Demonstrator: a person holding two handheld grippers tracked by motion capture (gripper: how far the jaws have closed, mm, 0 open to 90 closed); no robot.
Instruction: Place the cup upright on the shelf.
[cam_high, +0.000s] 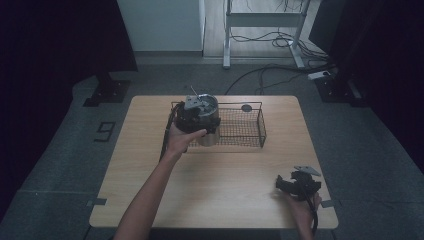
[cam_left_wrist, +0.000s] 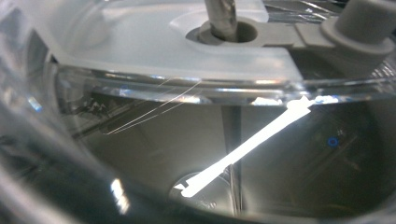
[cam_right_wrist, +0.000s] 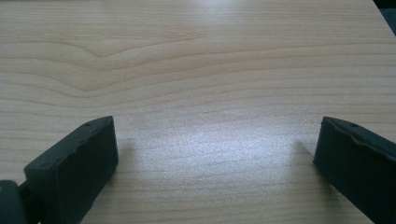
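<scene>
Wooden counter (cam_high: 215, 170), on which a clear jar (cam_high: 207, 122) is held by the left hand-held gripper (cam_high: 192, 117) at the left end of a wire basket (cam_high: 250, 127), apparently for lifting out or setting in, while the right hand-held gripper (cam_high: 295, 182) is rested wide open, idle.

A wooden table (cam_high: 210, 175) carries a black wire basket (cam_high: 245, 127) toward its far side. At the basket's left end the left gripper (cam_high: 192, 117), held in the person's left hand (cam_high: 181, 141), is pressed against a clear cylindrical jar (cam_high: 209, 120) with a thin rod sticking up from its top. The right gripper (cam_high: 292, 184) rests near the table's near right corner, in the right hand (cam_high: 305, 207).
</scene>
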